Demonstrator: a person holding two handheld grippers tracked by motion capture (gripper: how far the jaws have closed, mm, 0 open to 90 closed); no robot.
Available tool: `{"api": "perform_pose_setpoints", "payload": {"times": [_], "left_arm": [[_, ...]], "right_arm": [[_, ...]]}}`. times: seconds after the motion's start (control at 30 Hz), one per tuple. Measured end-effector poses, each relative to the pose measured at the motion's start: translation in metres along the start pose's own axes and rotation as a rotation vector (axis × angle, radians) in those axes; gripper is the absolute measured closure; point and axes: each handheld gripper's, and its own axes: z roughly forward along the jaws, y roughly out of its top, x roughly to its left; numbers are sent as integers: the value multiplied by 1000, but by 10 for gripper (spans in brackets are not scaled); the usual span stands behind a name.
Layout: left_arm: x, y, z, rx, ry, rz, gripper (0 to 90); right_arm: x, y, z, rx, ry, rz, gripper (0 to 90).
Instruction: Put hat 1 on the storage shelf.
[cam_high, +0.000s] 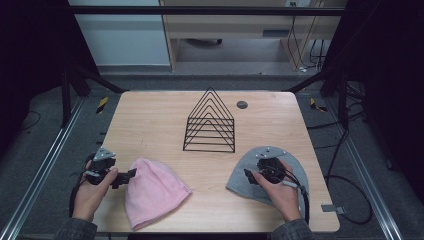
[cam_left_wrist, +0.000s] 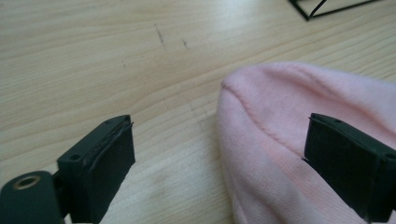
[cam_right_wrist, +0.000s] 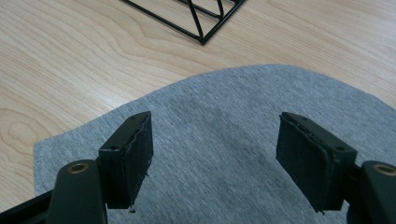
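Hovering released, the left tool straddles the pink beanie's edge left of the wire rack; the right tool, also released, hangs over the grey beanie.

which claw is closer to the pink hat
Left. The left claw sits open at the pink hat's edge; the right claw hovers over the grey hat, across the table.

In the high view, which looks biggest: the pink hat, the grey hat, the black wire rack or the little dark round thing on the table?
Largest to smallest:
1. Pink knitted hat and grey fabric hat: they look about alike, and a hand covers part of the grey one.
2. Black wire triangular rack, slightly smaller and farther from the camera.
3. Small dark round disc.
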Motion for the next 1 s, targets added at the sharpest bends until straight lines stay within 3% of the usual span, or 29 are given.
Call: {"api": "perform_pose_setpoints", "payload": {"times": [0.3,0.6,0.77,1.0], "left_arm": [[2,2,4,26,-20,21,172],[6,3,3,5,5,11,339],[2,3,6,12,-44,20,338],[-3,4,19,66,-33,45,319]], "right_arm": [[4,0,0,-3,-29,-37,294],[3,0,1,-4,-35,-33,353],[4,0,1,-13,-39,-60,381],[4,-1,3,-6,-41,-65,379]]}}
